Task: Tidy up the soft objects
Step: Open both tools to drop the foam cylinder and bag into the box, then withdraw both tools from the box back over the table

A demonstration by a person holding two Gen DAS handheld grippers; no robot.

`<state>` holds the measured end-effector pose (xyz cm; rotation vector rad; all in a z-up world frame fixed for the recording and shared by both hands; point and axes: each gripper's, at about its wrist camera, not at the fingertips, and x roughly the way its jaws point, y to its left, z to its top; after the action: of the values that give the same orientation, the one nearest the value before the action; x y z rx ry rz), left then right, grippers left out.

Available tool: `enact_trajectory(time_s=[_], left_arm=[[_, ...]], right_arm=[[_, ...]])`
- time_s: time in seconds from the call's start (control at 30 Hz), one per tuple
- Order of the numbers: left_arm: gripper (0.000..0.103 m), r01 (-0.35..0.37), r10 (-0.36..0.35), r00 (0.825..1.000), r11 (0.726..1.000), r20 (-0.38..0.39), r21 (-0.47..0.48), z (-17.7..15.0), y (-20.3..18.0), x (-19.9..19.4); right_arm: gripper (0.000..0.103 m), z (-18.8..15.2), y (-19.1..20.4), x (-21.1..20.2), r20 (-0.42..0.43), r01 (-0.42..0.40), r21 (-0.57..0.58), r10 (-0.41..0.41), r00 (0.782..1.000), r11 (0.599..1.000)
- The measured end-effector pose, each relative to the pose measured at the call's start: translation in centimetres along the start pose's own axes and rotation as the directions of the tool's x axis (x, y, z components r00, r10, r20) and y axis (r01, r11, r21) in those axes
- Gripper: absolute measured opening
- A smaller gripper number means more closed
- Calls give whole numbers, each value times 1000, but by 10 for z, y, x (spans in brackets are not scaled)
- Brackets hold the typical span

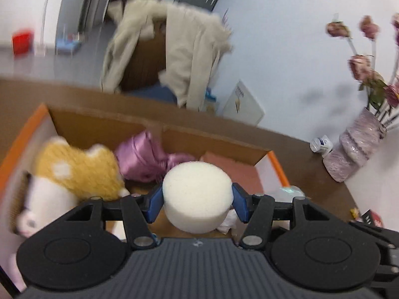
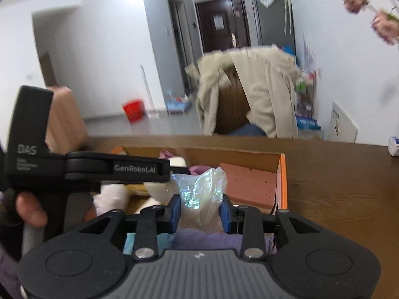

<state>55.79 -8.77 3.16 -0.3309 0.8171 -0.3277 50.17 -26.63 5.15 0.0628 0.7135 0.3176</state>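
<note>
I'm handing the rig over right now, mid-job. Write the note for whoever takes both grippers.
Left gripper: shut on the round white sponge, held above the cardboard box.
Right gripper: shut on a crinkled iridescent bag, held over the right half of the box.
In the box: yellow plush toy, pink satin cloth, pink foam block.
Done: those three are in.
Left: likely set the sponge and bag inside and let go. Whether more soft items wait outside cannot be seen.
</note>
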Motion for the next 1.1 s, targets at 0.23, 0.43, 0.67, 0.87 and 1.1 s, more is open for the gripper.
enact_trajectory(time_s=[0.23,0.43,0.67,0.87,1.1], left_arm=[[58,-150,155,984,987,-87,58,1,16,23],[68,-212,228,969,966,-99,149,1,11,29],[84,-187,199,974,977,-111,104,5,13,21],[87,-171,178,983,978,-50,119,5,11,-32],[89,-196,184,979,969,84,153,6,5,-119]], right_arm=[[32,2,-12,67,-139,-63,112,78,987,992],[43,-2,-1,88,-225,0,36,8,974,999],[54,-1,9,85,-232,57,-40,-64,971,998],[65,16,23,35,-147,58,-69,-68,987,996],[71,30,40,-33,-53,109,-98,-114,992,989]])
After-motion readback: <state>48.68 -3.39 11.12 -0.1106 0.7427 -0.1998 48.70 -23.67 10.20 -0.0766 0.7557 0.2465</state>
